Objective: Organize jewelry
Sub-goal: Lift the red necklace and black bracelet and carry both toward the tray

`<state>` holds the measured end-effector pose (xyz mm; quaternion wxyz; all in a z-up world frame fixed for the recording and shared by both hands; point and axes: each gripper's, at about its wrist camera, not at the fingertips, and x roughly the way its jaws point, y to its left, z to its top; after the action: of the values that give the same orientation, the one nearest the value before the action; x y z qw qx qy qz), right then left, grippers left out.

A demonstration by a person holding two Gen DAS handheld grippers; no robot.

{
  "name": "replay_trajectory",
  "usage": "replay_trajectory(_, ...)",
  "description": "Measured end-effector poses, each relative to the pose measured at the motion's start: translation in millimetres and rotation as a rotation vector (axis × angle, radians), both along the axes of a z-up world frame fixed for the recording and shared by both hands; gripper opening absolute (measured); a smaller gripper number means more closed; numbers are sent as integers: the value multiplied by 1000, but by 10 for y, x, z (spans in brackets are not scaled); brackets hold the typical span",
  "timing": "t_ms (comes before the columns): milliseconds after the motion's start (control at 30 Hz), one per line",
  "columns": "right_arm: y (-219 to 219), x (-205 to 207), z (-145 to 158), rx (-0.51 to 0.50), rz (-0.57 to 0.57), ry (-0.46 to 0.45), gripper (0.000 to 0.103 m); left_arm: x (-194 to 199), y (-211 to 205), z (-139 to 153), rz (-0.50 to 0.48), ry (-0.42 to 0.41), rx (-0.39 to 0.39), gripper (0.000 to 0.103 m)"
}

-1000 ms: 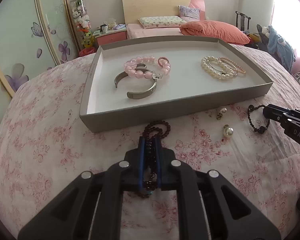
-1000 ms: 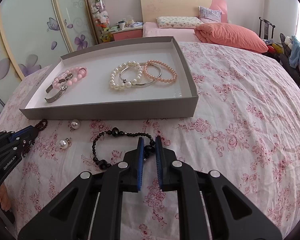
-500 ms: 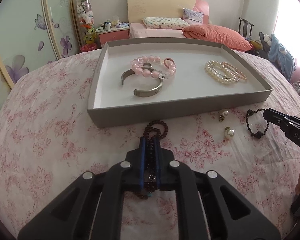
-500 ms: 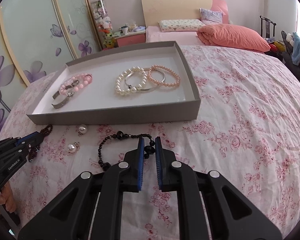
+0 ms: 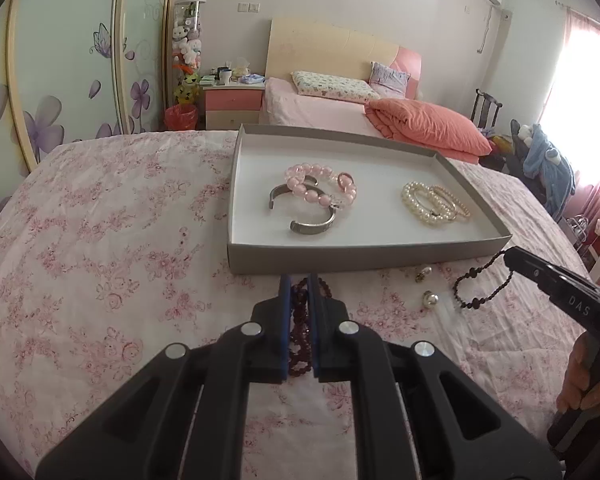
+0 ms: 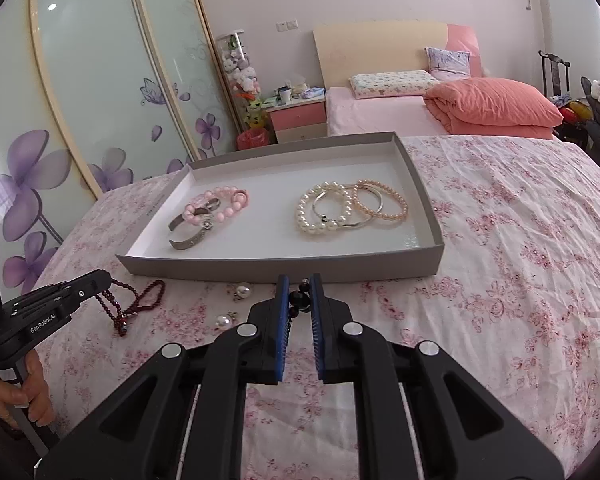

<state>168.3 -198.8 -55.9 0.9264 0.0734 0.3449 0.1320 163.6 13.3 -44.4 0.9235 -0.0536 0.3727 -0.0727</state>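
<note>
A: Left wrist view: the left gripper (image 5: 299,292) is pinching its blue pads nearly together on the dark red bead bracelet (image 5: 300,332), which is hanging in loops off the flowered bedspread (image 5: 100,240).

B: And the right gripper (image 6: 299,294) is doing likewise, jaws almost closed on the black bead bracelet (image 6: 300,300). From the left view that strand (image 5: 480,288) is dangling from its tip, just short of the grey tray (image 5: 360,258).

A: Both are sitting in front of the tray's near wall. I'm judging the step as carrying each bracelet over that wall.

B: Then they are needing to be carried high enough for the hanging loops to clear the rim, or the beads may be snagging on it.

A: Inside, the pink bead bracelet (image 5: 320,188) and silver cuffs are lying left, the pearl bracelets (image 5: 432,204) right; the bare floor between is looking safest.

B: Two pearl earrings (image 6: 242,291) are lying on the spread, near both grippers; dragging loops could be sweeping them aside.
</note>
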Motion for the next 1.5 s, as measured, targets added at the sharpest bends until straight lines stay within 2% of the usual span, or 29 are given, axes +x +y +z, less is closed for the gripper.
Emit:
replay_trajectory(200,30,-51,90,7,5,-24,12,-12,83,135,-1,-20,-60,9)
replay_trajectory(667,20,-99,260,2,2,-86,12,-49,151,423,-20,-82,-117,9)
replay_trajectory(1033,48,-196,458,1,8,-177,12,-151,70,644,-56,-154,-125,9)
replay_trajectory(1500,69,-252,563,-4,12,-234,12,-294,18,861,-76,-213,-132,9)
